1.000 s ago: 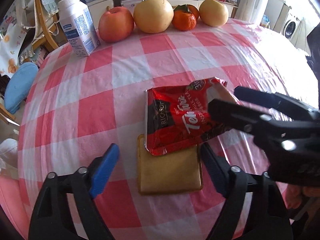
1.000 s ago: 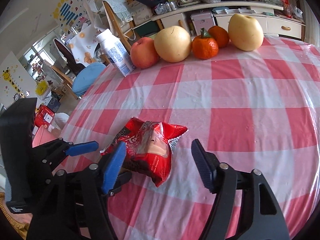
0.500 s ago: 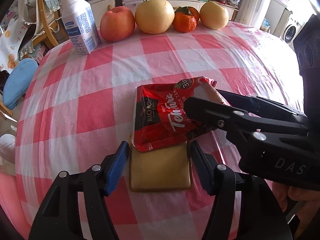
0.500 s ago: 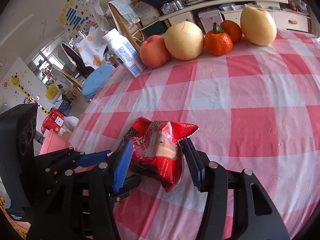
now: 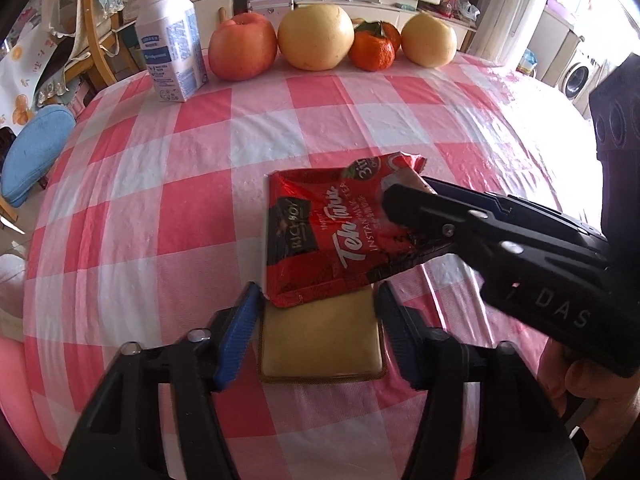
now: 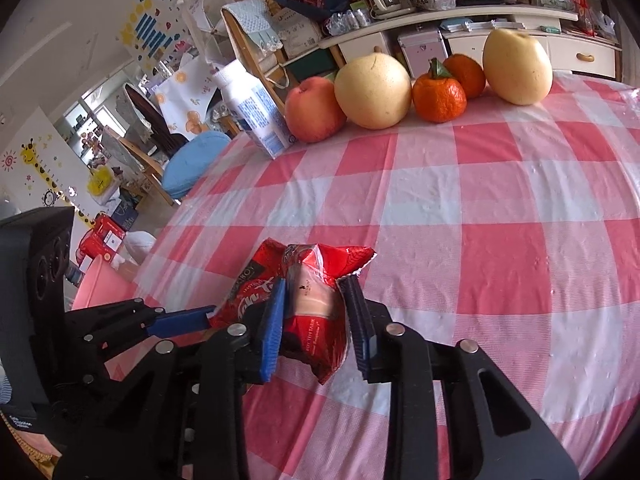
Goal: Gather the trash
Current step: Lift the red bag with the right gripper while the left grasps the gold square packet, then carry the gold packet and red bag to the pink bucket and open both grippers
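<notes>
Pinched from two sides on the checked tablecloth (image 5: 192, 184): red tea wrapper (image 5: 332, 240) by right gripper (image 6: 316, 316), just closed; tan packet (image 5: 320, 340) underneath by left gripper (image 5: 316, 324), just closed.

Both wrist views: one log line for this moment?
right gripper: closing on red foil packet | left gripper: closing on tan flat sachet

— What's past my claws, at the table's far edge?
— A white bottle (image 5: 170, 40), a red apple (image 5: 243, 46), two yellow pears (image 5: 316, 36), two tangerines (image 5: 372, 51).
</notes>
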Demonstrator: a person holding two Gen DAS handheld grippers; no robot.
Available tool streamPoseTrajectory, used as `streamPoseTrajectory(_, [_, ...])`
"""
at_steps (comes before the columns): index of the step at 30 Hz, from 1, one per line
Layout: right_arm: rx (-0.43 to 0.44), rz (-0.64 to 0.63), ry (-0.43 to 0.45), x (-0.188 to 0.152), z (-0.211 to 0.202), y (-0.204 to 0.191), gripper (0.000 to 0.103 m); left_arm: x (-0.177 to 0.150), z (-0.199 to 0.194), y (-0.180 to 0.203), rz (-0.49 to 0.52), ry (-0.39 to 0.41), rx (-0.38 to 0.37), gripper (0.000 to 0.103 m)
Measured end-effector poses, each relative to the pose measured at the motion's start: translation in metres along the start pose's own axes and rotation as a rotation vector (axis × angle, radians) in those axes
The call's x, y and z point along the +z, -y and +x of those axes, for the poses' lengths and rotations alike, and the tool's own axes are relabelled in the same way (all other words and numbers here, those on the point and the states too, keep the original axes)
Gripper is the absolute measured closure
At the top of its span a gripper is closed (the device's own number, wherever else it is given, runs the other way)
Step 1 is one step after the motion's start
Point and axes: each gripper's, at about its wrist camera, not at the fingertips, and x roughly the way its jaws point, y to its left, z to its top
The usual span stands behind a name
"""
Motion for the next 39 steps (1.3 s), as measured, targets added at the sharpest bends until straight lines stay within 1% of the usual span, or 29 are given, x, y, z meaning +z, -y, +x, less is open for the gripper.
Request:
streamPoseTrajectory(4, [-0.013, -0.008, 0.030, 0.003, -0.010, -0.001, 0.077, -0.002, -0.003, -0.007, -0.016, 0.006, 0.001, 0.047])
streamPoseTrajectory(6, [-0.034, -0.023, 0.062, 0.005, -0.019, -0.003, 0.080, -0.003, -0.004, -0.010, -0.019, 0.005, -0.001, 0.047])
streamPoseTrajectory(10, [-0.061, -0.040, 0.107, 0.008, -0.033, -0.005, 0.080, -0.005, -0.007, -0.011, -0.003, 0.006, -0.006, 0.046])
streamPoseTrajectory(13, [-0.074, -0.060, 0.135, 0.009, -0.041, -0.008, 0.081, -0.007, -0.004, -0.009, 0.021, -0.013, 0.001, 0.046])
streamPoseTrajectory(15, [-0.077, -0.079, 0.147, 0.009, -0.046, -0.011, 0.081, -0.008, -0.001, -0.007, 0.038, -0.025, 0.007, 0.042])
streamPoseTrajectory(16, [-0.077, -0.085, 0.150, 0.009, -0.048, -0.012, 0.081, -0.008, 0.000, -0.006, 0.044, -0.029, 0.013, 0.034])
streamPoseTrajectory(17, [-0.077, -0.093, 0.152, 0.009, -0.049, -0.014, 0.081, -0.009, 0.002, -0.005, 0.052, -0.034, 0.029, 0.029])
streamPoseTrajectory(19, [-0.079, -0.108, 0.155, 0.008, -0.051, -0.016, 0.081, -0.012, 0.003, -0.002, 0.070, -0.035, 0.047, 0.028])
streamPoseTrajectory(21, [-0.084, -0.120, 0.156, 0.007, -0.052, -0.018, 0.081, -0.014, 0.002, -0.001, 0.068, -0.032, 0.043, 0.028])
streamPoseTrajectory(22, [-0.088, -0.127, 0.157, 0.007, -0.052, -0.020, 0.081, -0.014, 0.001, -0.001, 0.063, -0.027, 0.045, 0.031])
streamPoseTrajectory(23, [-0.091, -0.131, 0.158, 0.007, -0.053, -0.020, 0.081, -0.015, 0.000, -0.001, 0.063, -0.019, 0.045, 0.039])
streamPoseTrajectory(27, [-0.097, -0.144, 0.162, 0.005, -0.056, -0.023, 0.081, -0.019, -0.002, 0.000, 0.062, -0.016, 0.036, 0.040])
streamPoseTrajectory(31, [-0.100, -0.153, 0.172, 0.003, -0.061, -0.026, 0.081, -0.023, -0.009, -0.005, 0.025, -0.004, 0.008, 0.040])
streamPoseTrajectory(35, [-0.106, -0.170, 0.185, -0.001, -0.068, -0.033, 0.081, -0.024, -0.021, -0.015, -0.013, 0.030, 0.002, 0.040])
streamPoseTrajectory(39, [-0.115, -0.187, 0.188, -0.006, -0.072, -0.039, 0.081, -0.025, -0.040, -0.031, -0.051, 0.080, 0.016, 0.040])
